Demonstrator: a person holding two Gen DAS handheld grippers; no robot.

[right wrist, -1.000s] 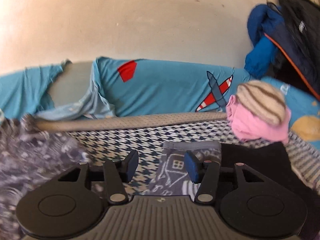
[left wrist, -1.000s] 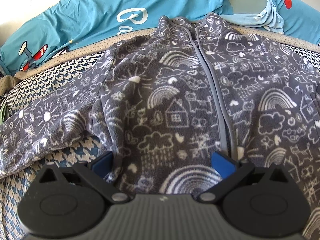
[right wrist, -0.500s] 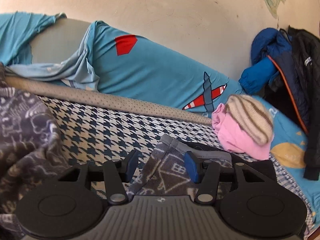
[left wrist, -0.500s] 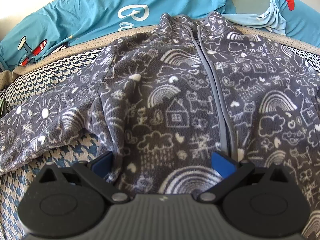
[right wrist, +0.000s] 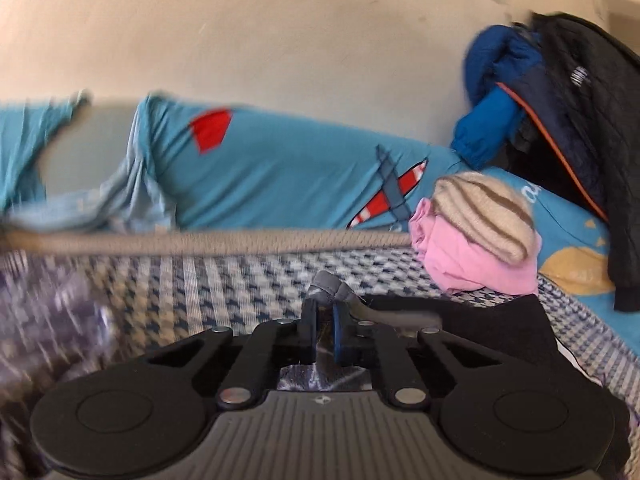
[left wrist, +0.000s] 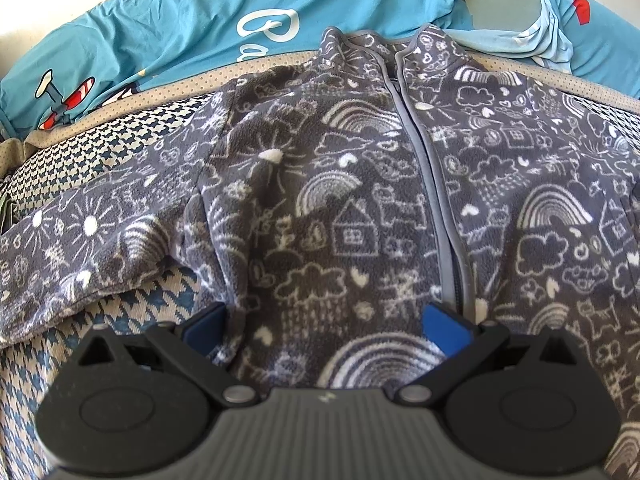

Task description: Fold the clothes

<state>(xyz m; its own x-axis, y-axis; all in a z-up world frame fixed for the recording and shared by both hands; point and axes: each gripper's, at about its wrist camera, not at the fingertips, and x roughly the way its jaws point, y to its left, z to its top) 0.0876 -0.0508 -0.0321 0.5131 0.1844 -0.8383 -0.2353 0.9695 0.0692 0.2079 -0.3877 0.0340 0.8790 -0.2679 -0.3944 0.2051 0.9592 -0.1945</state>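
A grey fleece jacket (left wrist: 360, 200) with white doodle print lies zipped and face up on a houndstooth bedcover (left wrist: 120, 312), sleeves spread to both sides. My left gripper (left wrist: 324, 324) stands open over the jacket's lower hem; fabric lies between its blue pads, which do not press on it. In the right wrist view my right gripper (right wrist: 323, 320) has its jaws closing on the grey-trimmed sleeve cuff (right wrist: 330, 284), which sticks up between the pads. The jacket's body (right wrist: 48, 312) is a blur at the left of that view.
A blue airplane-print sheet (right wrist: 280, 168) runs along the wall behind the bed. A pink garment (right wrist: 476, 264) under a striped beige hat (right wrist: 480, 208) sits at the right, beside a black cloth (right wrist: 500, 320). Dark and blue jackets (right wrist: 560, 120) hang at the far right.
The right gripper's jaws went from wide apart around the sleeve end to pinched on its cuff, and its view swung. The left gripper and jacket body stayed put.
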